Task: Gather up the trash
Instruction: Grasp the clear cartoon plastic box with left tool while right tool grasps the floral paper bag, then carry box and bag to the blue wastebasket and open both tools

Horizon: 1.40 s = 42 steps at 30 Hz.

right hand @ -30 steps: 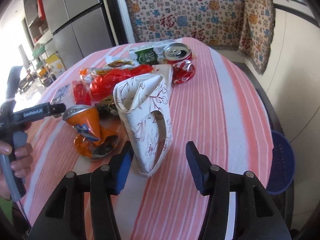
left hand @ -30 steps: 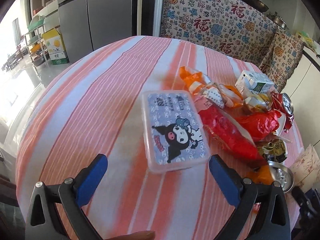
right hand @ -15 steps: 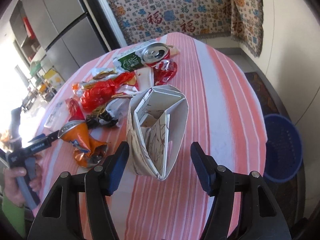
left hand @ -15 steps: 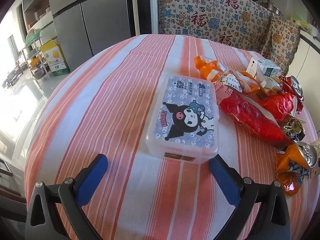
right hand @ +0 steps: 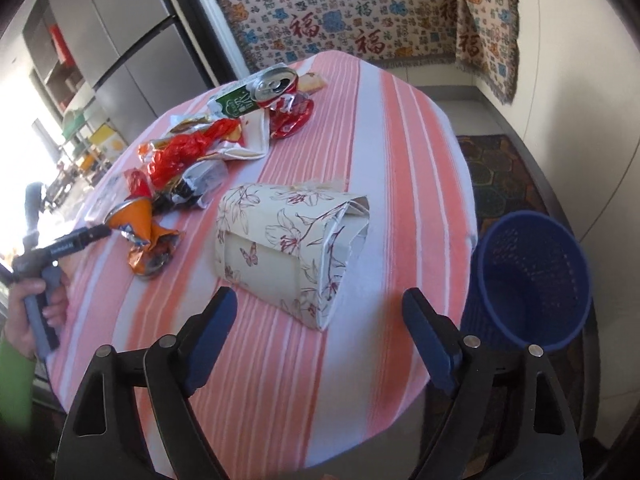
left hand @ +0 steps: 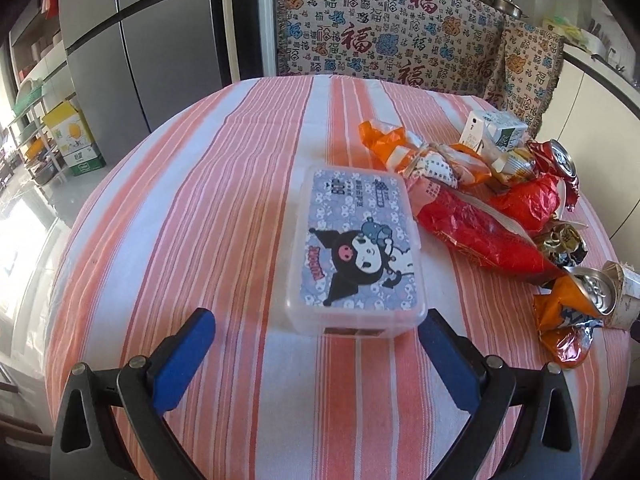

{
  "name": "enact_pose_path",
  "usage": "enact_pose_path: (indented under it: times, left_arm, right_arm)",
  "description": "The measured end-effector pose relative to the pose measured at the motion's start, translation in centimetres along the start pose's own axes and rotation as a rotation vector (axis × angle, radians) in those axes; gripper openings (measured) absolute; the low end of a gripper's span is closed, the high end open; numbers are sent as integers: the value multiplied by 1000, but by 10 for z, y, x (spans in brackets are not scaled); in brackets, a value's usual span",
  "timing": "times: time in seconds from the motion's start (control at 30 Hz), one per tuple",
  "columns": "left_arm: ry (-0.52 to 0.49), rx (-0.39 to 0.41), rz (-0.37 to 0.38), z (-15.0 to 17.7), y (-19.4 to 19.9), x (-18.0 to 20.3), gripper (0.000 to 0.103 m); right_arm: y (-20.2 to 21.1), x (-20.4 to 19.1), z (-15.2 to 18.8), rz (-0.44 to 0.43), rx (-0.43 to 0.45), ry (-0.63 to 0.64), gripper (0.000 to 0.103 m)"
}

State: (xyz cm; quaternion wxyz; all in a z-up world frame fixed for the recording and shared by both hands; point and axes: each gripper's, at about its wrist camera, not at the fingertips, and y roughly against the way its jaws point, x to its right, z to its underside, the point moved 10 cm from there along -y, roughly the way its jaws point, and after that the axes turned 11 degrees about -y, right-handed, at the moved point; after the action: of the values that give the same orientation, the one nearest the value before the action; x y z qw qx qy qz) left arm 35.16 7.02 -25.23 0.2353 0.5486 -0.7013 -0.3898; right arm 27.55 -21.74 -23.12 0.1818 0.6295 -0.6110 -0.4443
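Blue-padded left gripper (left hand: 316, 340) stands wide open and empty over the striped tablecloth (left hand: 208, 208), with only a lidded plastic box (left hand: 354, 242) straight ahead of it; the crushed orange can (left hand: 572, 308) and wrappers lie off to its right. Further right, the floral paper carton (right hand: 290, 248) lies on its side directly ahead of the right gripper (right hand: 316, 330), long axis slanting across the line of the fingers. That gripper's jaws have just been opening; nothing is between them. Judged nearer hand for the carton: the right. Blue mesh bin (right hand: 532, 280) stands on the floor, beyond the table edge, to the carton's right.
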Motion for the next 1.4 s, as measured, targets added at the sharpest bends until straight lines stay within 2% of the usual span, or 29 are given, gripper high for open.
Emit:
enact_pose_path:
  times: [0.07, 0.13, 0.2, 0.27, 0.33, 0.37, 0.47, 0.57, 0.63, 0.73, 0.77, 0.83, 0.87, 0.93, 1.03, 1.17, 1.3, 1.4]
  left_arm:
    - [-18, 9, 19, -9, -2, 1, 103]
    - [-34, -3, 33, -17, -8, 3, 103]
    - [-36, -17, 36, -23, -14, 2, 101]
    - [-32, -38, 52, -23, -19, 2, 81]
    - [-34, -38, 55, -23, -20, 0, 73]
    - [-42, -33, 51, -21, -19, -1, 64]
    - [-50, -25, 56, -18, -16, -1, 63]
    - [-57, -17, 73, -14, -13, 1, 63]
    - [-80, -11, 89, -12, -10, 6, 63]
    - [-96, 0, 84, -7, 0, 10, 63]
    - [-89, 4, 90, -5, 5, 10, 63]
    - [-73, 12, 99, -1, 14, 9, 63]
    - [-66, 17, 100, 1, 19, 9, 63]
    - [-53, 24, 106, 3, 29, 8, 63]
    - [-51, 48, 123, -1, 46, 16, 63]
    - [-72, 98, 160, -18, 73, 45, 63]
    - [-136, 147, 232, -45, 97, 103, 63]
    - [-192, 162, 326, -66, 106, 163, 63]
  right_arm:
    - [-4, 0, -5, -23, -25, 47, 91]
    - [-12, -6, -5, -64, -92, 79, 92]
    - [-15, -18, 0, -92, -146, 100, 88]
    - [-11, -39, 11, -172, -199, 107, 85]
    - [-1, -57, 21, -262, -235, 109, 83]
    - [2, -61, 23, -270, -235, 119, 83]
    - [15, -57, 16, -187, -163, 175, 86]
    - [15, -46, -5, -63, -74, 235, 97]
    - [0, -44, -18, -45, -87, 288, 99]
    - [-34, -41, -17, -25, -199, 383, 98]
    - [-45, -40, -15, -20, -231, 414, 97]
    - [-51, -40, -12, -30, -272, 436, 76]
    - [-50, -40, -16, -19, -262, 440, 70]
    - [-43, -42, -20, -36, -261, 401, 65]
    - [-30, -46, -29, -74, -210, 341, 65]
    - [-20, -42, -38, -88, -151, 258, 65]
    - [2, -22, -55, -96, -80, 178, 65]
    - [25, 15, -69, -52, -36, 122, 65]
